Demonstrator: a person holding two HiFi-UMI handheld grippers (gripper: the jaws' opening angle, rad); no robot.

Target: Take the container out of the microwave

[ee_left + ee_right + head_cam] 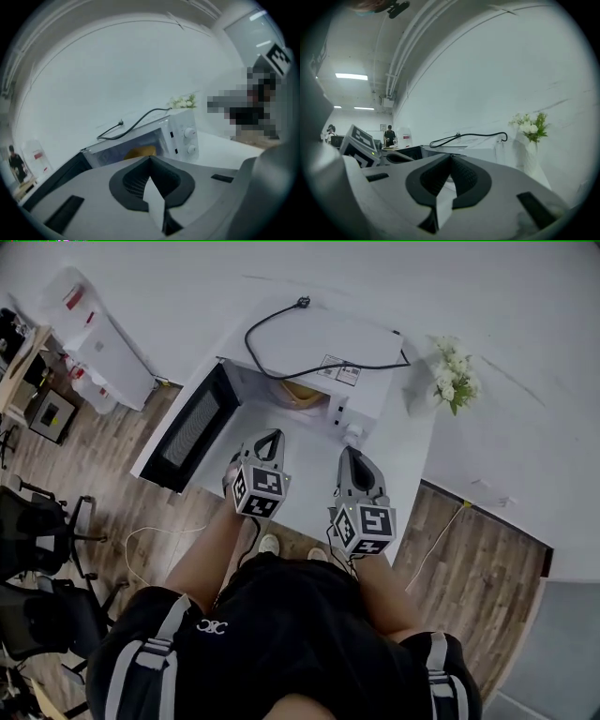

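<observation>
Head view: looking steeply down on a white microwave (361, 352) at upper centre, set on a white table (300, 484), with its door (192, 427) swung wide toward the left. Inside the open cavity, only a tan sliver of the container (302, 392). Across the oven's top, a looped black cord (281, 334); at upper right, white flowers (455, 381). Below the cavity, side by side and clear of the oven, the left gripper (271, 435) and the right gripper (349, 452), both aimed at the opening.

Left gripper view: at lower centre, the left gripper (150, 158) with jaws pressed together, pinching nothing. Beyond the tips, the microwave (185, 136) with the yellowish container (140, 151) sitting in its cavity; door (51, 183) at lower left, cord (136, 123) on top, flowers (183, 101) behind.

Right gripper view: at lower centre, the right gripper (451, 157), likewise pressed together and empty. Past it, the microwave (480, 151) with the cord (468, 137) on top, flowers (529, 124) at right, and the other gripper's marker cube (358, 140) at left.
</observation>
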